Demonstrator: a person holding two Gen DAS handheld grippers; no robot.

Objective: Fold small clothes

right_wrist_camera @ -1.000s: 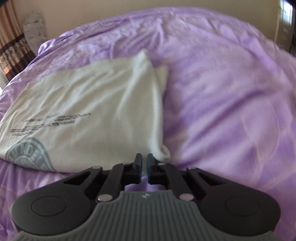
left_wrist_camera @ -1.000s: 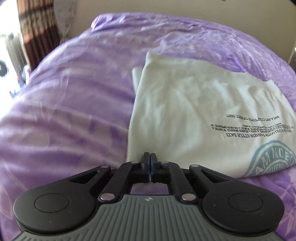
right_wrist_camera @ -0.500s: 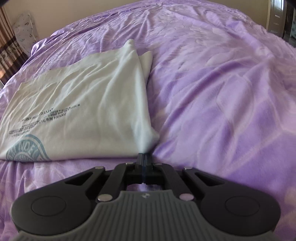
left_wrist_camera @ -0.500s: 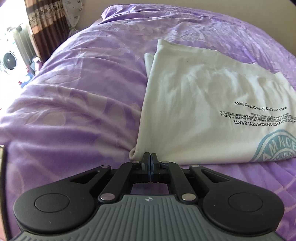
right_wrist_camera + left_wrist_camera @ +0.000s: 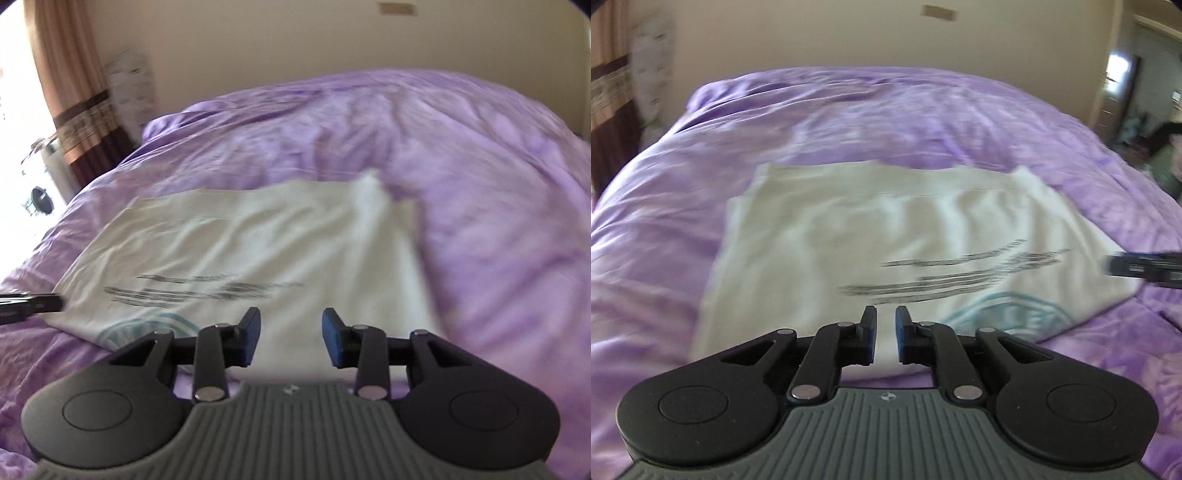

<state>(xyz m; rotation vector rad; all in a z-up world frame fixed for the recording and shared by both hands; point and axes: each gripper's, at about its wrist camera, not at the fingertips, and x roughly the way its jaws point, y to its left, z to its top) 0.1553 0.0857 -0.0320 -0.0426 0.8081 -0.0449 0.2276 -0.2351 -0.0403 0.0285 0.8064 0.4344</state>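
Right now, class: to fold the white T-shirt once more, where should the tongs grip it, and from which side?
Probably the two near corners of the white T-shirt, one per tongs, coming in low from the near edge. It lies flat on the purple bedspread, so only edges offer a pinch. Both left tongs and right tongs are open above it.

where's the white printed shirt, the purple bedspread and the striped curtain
white printed folded shirt [image 5: 849, 236], left wrist view, plain cloth above the print
purple patterned bedspread [image 5: 498, 184], right wrist view, bare stretch right of the shirt
brown striped curtain [image 5: 79, 110], right wrist view, patterned band
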